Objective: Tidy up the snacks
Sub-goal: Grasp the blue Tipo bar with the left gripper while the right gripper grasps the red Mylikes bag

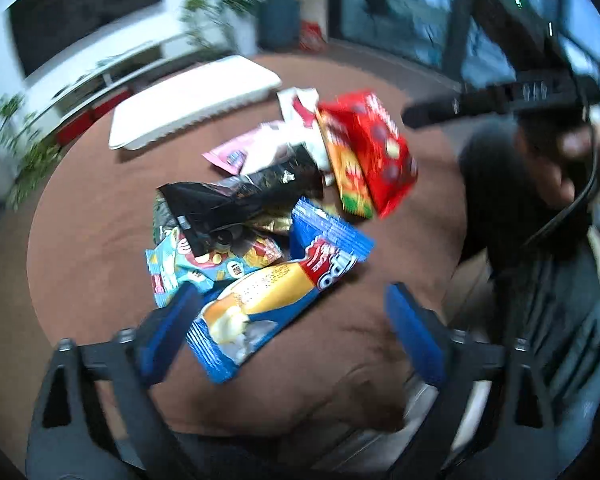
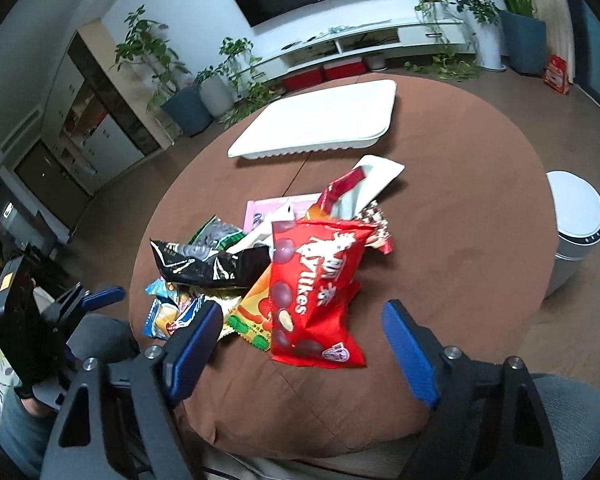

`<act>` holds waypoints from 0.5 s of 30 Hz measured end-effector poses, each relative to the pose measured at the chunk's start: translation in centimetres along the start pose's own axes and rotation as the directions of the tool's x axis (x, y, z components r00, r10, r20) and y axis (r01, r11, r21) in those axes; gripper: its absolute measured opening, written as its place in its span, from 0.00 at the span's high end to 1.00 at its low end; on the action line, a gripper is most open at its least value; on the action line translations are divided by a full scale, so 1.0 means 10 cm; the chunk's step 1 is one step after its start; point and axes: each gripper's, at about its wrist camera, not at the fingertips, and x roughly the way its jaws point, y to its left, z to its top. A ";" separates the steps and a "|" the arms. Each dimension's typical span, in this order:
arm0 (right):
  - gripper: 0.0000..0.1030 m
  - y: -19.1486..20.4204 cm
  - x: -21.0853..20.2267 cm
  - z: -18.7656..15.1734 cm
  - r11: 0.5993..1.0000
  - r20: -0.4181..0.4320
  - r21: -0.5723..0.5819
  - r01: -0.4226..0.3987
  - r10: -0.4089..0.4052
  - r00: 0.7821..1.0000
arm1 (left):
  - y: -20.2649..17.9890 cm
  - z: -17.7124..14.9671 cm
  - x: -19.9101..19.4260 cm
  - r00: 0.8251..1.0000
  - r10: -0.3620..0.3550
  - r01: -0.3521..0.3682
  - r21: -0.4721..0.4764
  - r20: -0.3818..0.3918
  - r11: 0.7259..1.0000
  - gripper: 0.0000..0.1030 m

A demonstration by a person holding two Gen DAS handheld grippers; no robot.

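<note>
My left gripper (image 1: pixel 292 328) and right gripper (image 2: pixel 300 344) both hang with fingers spread and nothing held. The snacks lie heaped mid-tabletop (image 2: pixel 460 240), likely dumped for sorting into the white tray (image 2: pixel 320 124) lying beyond. The red chocolate bag (image 2: pixel 316 284) tops the heap on my right; the blue pastry packet (image 1: pixel 272 304) lies nearest my left fingers. The black bag (image 2: pixel 208 264) covers smaller packets I cannot identify. The left view is blurred, so labels there are unreadable.
</note>
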 end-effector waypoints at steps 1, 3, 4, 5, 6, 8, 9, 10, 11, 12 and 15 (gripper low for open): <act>0.18 0.01 0.03 -0.01 1.000 -0.002 -0.003 0.001 -0.001 1.000 | 0.01 0.03 0.04 1.000 0.007 -0.006 0.031 -0.027 1.000 0.31; 0.18 0.01 0.07 -0.01 1.000 -0.007 -0.001 0.002 -0.002 1.000 | 0.01 0.10 0.09 0.998 0.007 -0.001 0.080 -0.070 0.997 0.40; 0.18 -0.01 0.06 -0.01 1.000 -0.013 0.001 -0.002 0.002 1.000 | 0.02 0.12 0.11 0.996 -0.003 0.012 0.102 -0.086 0.995 0.40; 0.18 -0.02 0.08 -0.01 1.000 -0.016 -0.001 -0.003 0.003 1.000 | 0.05 0.12 0.10 0.995 -0.013 0.025 0.119 -0.100 0.993 0.40; 0.18 -0.02 0.10 -0.01 1.000 -0.020 -0.005 -0.002 0.002 1.000 | 0.05 0.11 0.14 0.992 -0.019 0.037 0.148 -0.124 0.988 0.40; 0.18 -0.03 0.13 -0.02 1.000 -0.026 -0.012 -0.005 0.005 1.000 | 0.05 0.09 0.20 0.987 -0.031 0.061 0.187 -0.156 0.981 0.40; 0.18 -0.03 0.14 -0.02 1.000 -0.030 -0.012 -0.009 0.009 0.999 | 0.04 0.07 0.24 0.984 -0.052 0.086 0.202 -0.170 0.976 0.40; 0.19 -0.04 0.16 -0.02 1.000 -0.038 -0.012 -0.014 0.013 0.999 | 0.02 0.05 0.27 0.981 -0.066 0.105 0.215 -0.181 0.971 0.40; 0.19 -0.04 0.18 -0.02 1.000 -0.046 -0.014 -0.015 0.015 0.999 | 0.01 0.04 0.32 0.979 -0.069 0.113 0.228 -0.192 0.967 0.40; 0.20 -0.04 0.19 -0.01 1.000 -0.052 -0.015 -0.014 0.013 0.999 | 0.03 0.05 0.36 0.979 -0.062 0.109 0.241 -0.195 0.964 0.40; 0.24 -0.06 0.26 -0.01 1.000 -0.075 -0.012 -0.012 0.011 0.997 | 0.10 0.08 0.42 0.975 -0.084 0.130 0.220 -0.206 0.967 0.40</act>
